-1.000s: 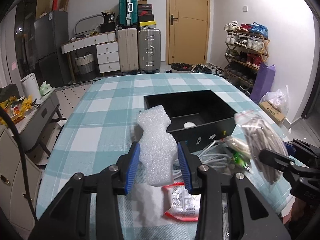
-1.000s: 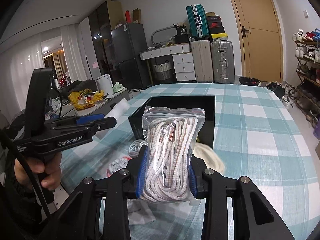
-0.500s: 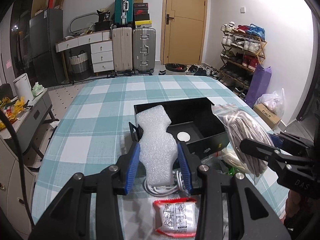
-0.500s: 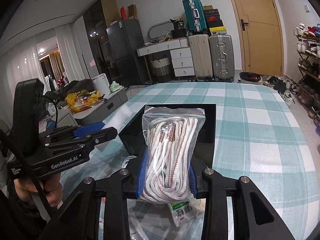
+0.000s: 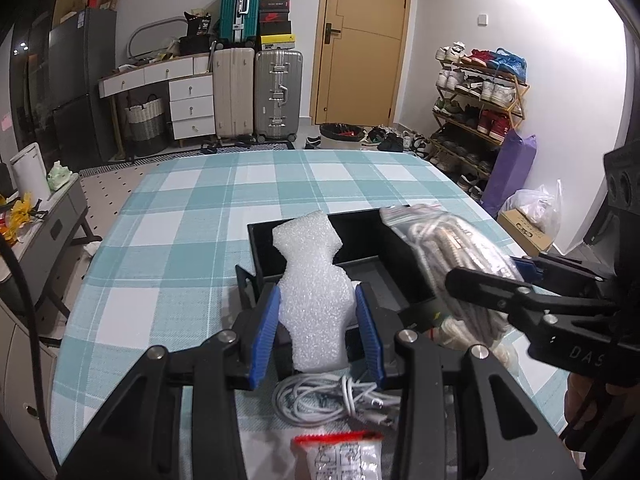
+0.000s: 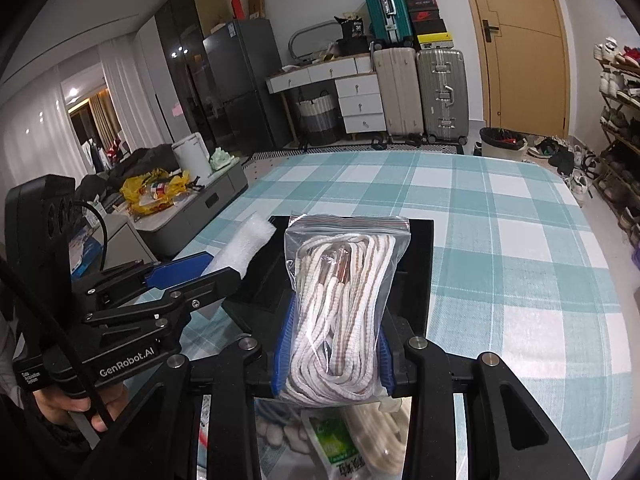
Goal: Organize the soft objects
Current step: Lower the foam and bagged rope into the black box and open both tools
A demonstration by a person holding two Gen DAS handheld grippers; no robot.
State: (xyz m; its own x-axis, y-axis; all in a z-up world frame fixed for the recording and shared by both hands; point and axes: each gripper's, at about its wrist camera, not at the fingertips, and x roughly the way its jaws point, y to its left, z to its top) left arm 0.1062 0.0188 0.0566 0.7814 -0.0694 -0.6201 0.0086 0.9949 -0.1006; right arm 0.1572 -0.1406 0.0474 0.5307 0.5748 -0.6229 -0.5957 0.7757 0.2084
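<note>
We've carried both loads closer to the open black box: left tool clenches white foam piece, right tool clenches clear bagged rope.

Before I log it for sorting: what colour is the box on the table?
Black box, shown best in the right wrist view.
</note>
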